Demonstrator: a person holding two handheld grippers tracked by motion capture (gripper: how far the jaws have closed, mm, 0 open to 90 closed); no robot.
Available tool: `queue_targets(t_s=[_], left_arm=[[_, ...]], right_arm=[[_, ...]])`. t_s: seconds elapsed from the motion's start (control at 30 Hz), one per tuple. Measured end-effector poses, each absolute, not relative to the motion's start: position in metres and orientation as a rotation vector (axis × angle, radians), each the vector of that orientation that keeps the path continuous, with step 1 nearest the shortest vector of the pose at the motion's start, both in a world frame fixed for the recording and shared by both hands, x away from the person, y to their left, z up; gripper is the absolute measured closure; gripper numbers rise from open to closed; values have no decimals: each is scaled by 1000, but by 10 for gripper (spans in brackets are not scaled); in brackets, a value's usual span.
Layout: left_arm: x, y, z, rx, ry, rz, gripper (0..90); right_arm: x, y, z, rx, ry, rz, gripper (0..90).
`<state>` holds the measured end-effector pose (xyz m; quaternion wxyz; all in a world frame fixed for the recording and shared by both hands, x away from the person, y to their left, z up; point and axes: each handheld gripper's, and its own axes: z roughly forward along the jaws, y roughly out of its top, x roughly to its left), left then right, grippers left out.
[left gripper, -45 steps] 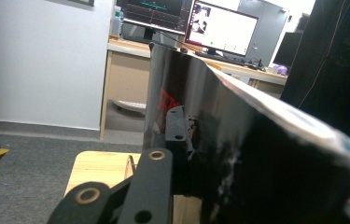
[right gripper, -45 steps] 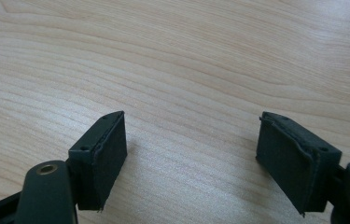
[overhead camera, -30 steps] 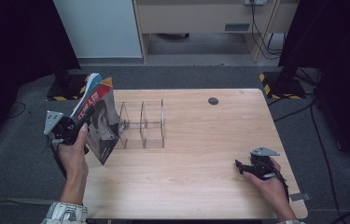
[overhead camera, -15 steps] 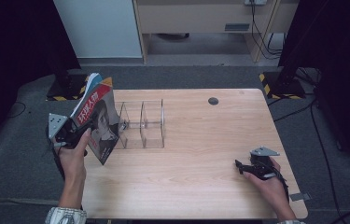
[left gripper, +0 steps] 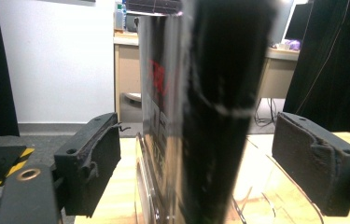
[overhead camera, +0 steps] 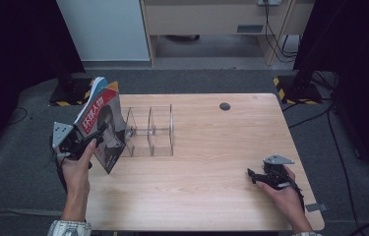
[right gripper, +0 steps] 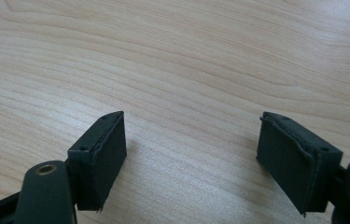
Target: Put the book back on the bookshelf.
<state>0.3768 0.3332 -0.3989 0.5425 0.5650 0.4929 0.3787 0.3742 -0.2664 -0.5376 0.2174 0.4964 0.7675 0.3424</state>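
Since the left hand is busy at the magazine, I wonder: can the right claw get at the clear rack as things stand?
Probably yes. The right claw rests open near the table's front right, and bare wood lies between it and the clear rack. The magazine stands at the rack's far left end, out of its way.

Even overhead light, dark surroundings; glossy magazine [left gripper: 186, 116] blurred close up, with glare

Wooden table [overhead camera: 211, 167], grommet [overhead camera: 225, 106], striped bases [overhead camera: 294, 90].
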Motion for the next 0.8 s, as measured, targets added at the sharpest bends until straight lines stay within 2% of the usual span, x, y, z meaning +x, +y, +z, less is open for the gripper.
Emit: queue_targets(t_s=[0.8], left_arm=[[360,339,-415,1394,1238,885,55]], right_arm=[[372,-264,-537,1382,2127,950,235]])
